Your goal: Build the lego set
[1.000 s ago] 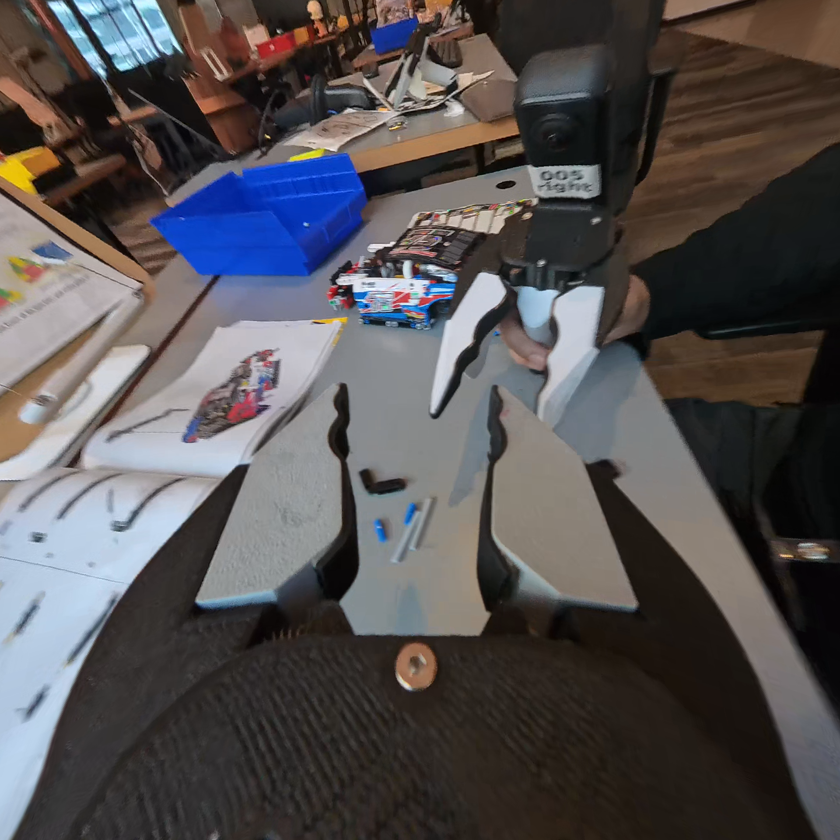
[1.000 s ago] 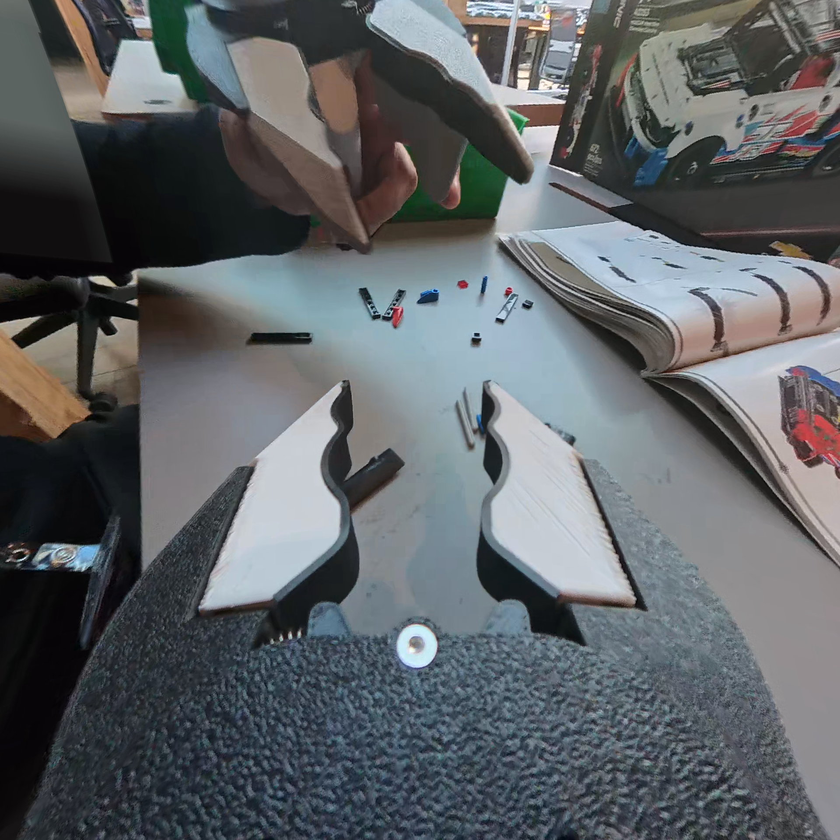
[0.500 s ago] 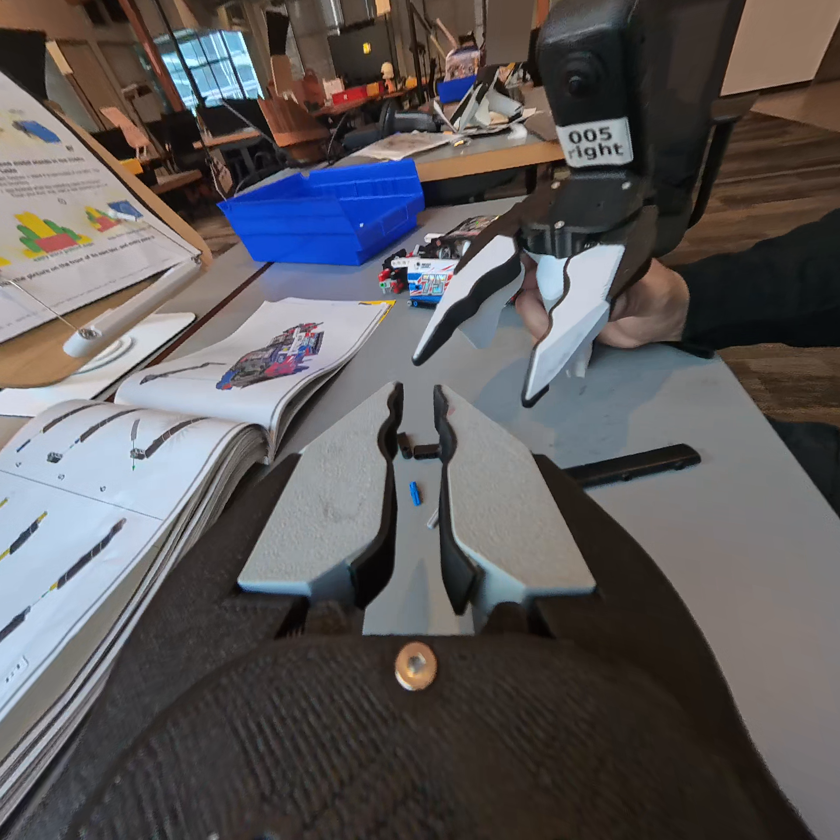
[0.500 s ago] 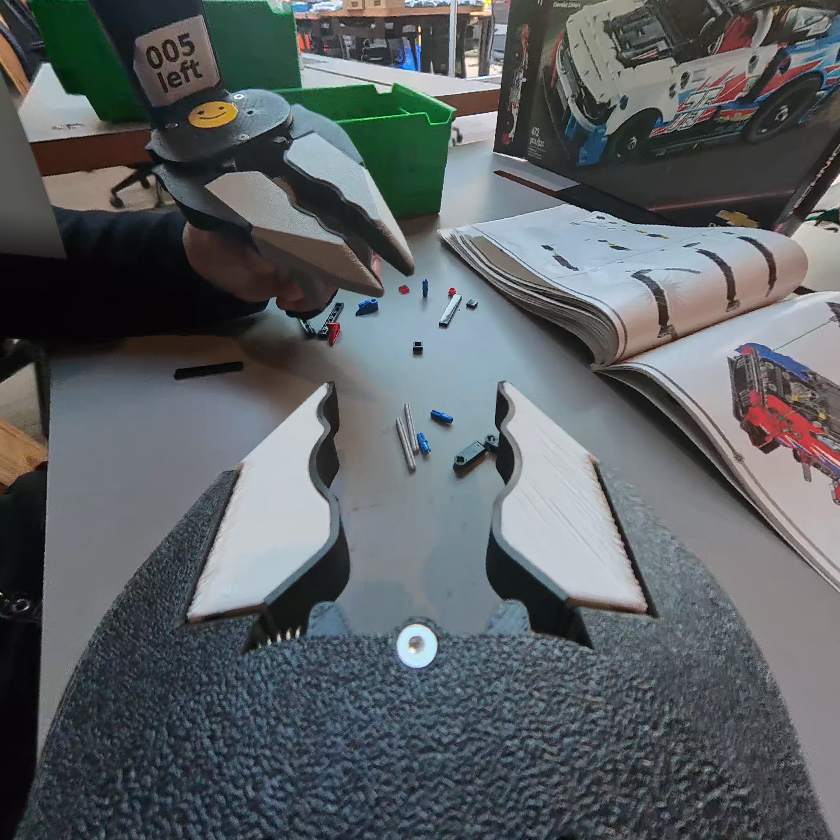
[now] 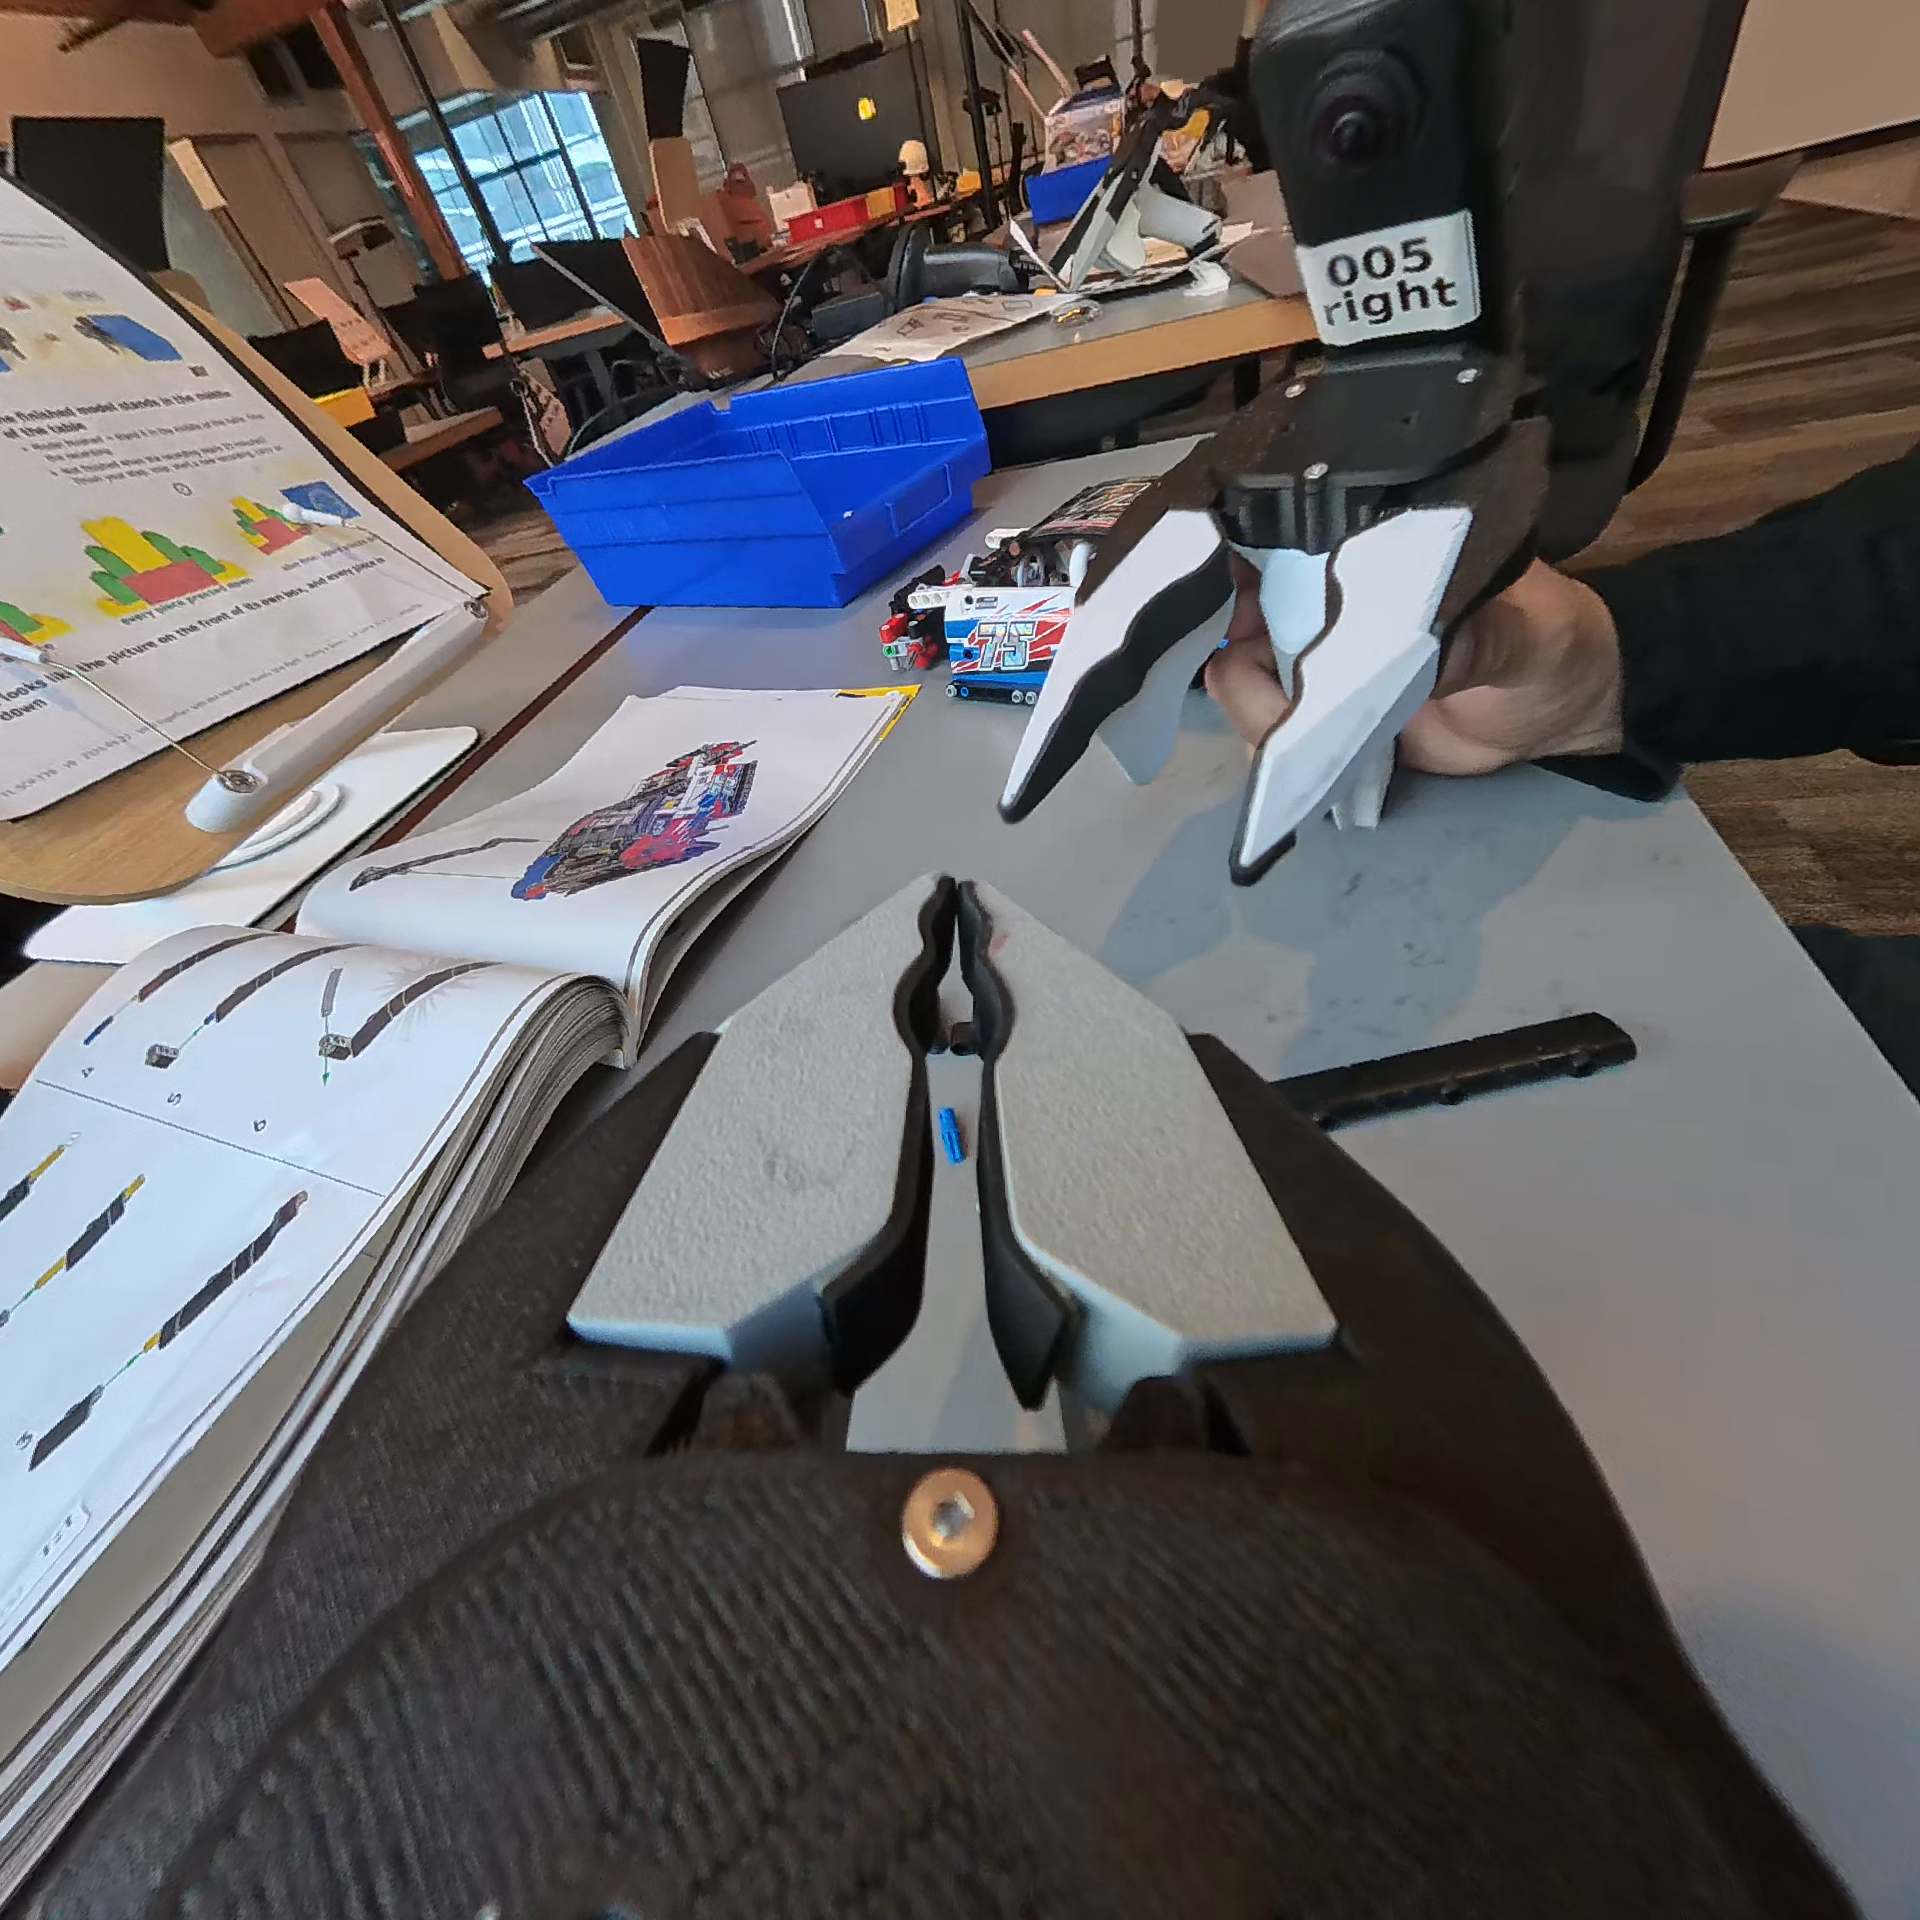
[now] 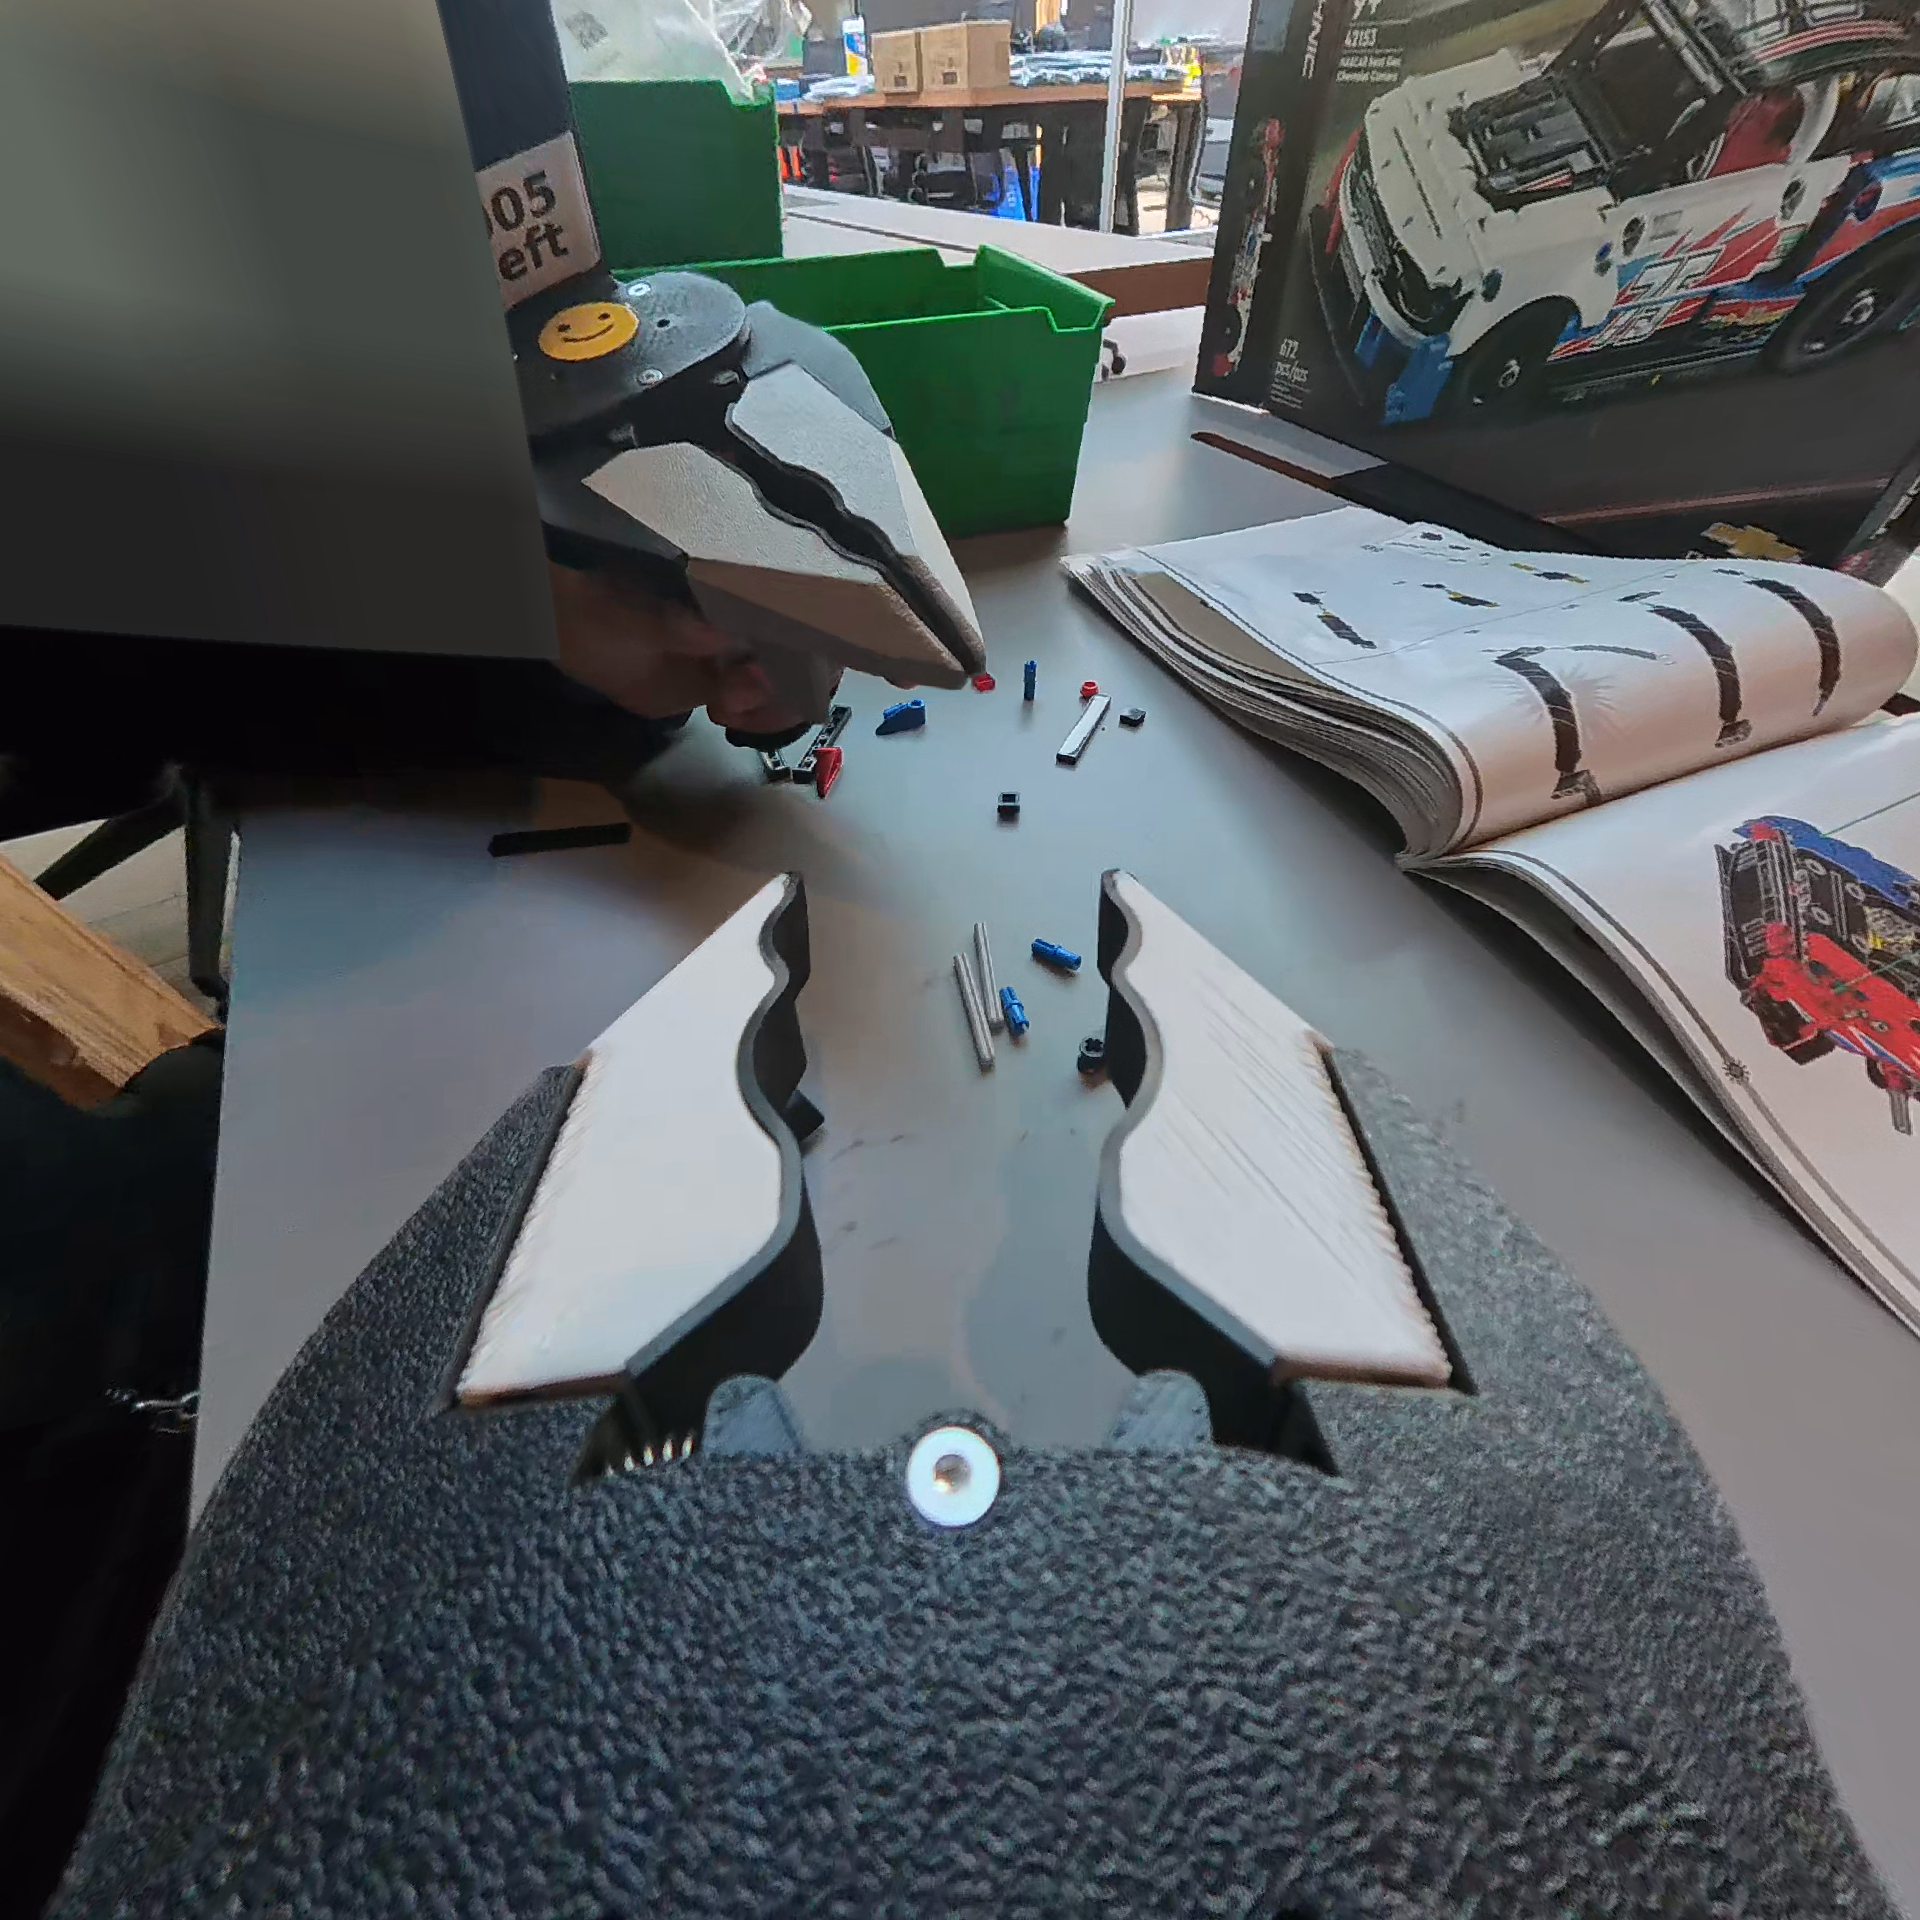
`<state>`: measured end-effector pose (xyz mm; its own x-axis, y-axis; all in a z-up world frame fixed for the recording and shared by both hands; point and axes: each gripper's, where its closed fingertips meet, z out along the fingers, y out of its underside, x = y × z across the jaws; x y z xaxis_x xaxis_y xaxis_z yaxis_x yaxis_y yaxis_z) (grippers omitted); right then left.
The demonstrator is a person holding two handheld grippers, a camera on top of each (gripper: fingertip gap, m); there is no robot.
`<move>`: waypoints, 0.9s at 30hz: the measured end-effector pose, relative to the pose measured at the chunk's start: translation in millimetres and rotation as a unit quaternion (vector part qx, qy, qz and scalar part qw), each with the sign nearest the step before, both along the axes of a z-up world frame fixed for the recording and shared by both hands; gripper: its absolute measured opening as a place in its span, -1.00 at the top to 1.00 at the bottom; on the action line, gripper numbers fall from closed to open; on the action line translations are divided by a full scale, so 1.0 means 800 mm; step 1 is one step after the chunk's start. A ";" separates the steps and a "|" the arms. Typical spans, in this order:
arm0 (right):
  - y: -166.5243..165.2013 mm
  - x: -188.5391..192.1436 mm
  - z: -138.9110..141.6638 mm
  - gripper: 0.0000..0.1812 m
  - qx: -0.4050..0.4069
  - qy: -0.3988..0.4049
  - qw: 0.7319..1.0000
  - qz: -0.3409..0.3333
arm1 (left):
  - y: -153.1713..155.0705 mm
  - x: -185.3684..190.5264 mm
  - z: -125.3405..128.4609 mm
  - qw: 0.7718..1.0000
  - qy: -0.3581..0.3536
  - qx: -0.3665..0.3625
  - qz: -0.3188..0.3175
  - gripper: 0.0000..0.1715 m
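In the left wrist view my left gripper (image 5: 956,896) has its tips shut together with nothing seen between them. Through the slit behind the tips a blue pin (image 5: 951,1127) and a small black piece (image 5: 961,1034) lie on the grey table (image 5: 1558,1299). My right gripper (image 5: 1132,842) hangs open and empty just beyond. In the right wrist view the right gripper (image 6: 951,894) is open above two grey axles (image 6: 977,997), blue pins (image 6: 1055,954) and a black connector (image 6: 1091,1051). The left gripper (image 6: 961,665) points down beside a tiny red piece (image 6: 982,683).
A part-built car (image 5: 987,634) and a blue bin (image 5: 769,509) stand at the back. The open instruction book (image 5: 623,831) lies to the left, and a long black beam (image 5: 1455,1065) to the right. A green bin (image 6: 935,416), the set's box (image 6: 1558,260) and scattered small pieces (image 6: 899,717) lie beyond. There is about 5 centimeters between the tips of the two grippers. It is some 25 centimeters from my right tips to the part-built car (image 5: 987,634).
My left gripper has closed from wide open to shut and has drawn lower and back. The right gripper stays open and has tilted to look along the table.
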<state>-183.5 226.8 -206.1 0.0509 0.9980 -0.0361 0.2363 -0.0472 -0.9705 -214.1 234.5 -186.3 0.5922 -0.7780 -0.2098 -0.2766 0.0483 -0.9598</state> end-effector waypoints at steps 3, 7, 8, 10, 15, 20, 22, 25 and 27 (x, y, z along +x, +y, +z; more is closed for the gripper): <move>0.001 0.003 0.003 0.42 -0.005 0.009 1.000 -0.002 | 0.002 0.001 -0.007 1.000 0.000 -0.013 0.000 1.00; 0.000 0.002 0.000 0.47 -0.008 0.001 1.000 0.004 | 0.004 -0.002 -0.005 1.000 -0.002 -0.012 0.006 1.00; -0.001 0.000 -0.001 0.48 -0.008 -0.002 1.000 0.006 | 0.004 -0.003 -0.004 1.000 -0.003 -0.011 0.007 1.00; -0.002 -0.002 -0.003 0.49 -0.008 -0.009 1.000 0.009 | 0.005 -0.005 -0.003 1.000 -0.003 -0.008 0.011 1.00; -0.003 -0.003 -0.004 0.50 -0.002 -0.011 1.000 0.007 | 0.006 -0.009 0.000 1.000 -0.017 -0.014 0.016 1.00; -0.010 0.001 0.000 0.58 -0.016 -0.001 0.999 0.032 | 0.007 -0.013 0.004 0.999 -0.036 -0.032 0.015 1.00; -0.019 0.006 -0.002 0.69 -0.029 -0.005 0.998 0.057 | 0.008 -0.014 -0.001 0.998 -0.033 -0.042 0.013 1.00; -0.045 0.016 -0.011 0.73 -0.031 -0.033 0.992 0.114 | 0.008 -0.011 -0.011 0.998 -0.021 -0.056 0.007 1.00; -0.058 0.018 -0.024 0.74 -0.025 -0.075 0.988 0.130 | 0.007 -0.008 -0.015 0.998 -0.011 -0.059 0.003 1.00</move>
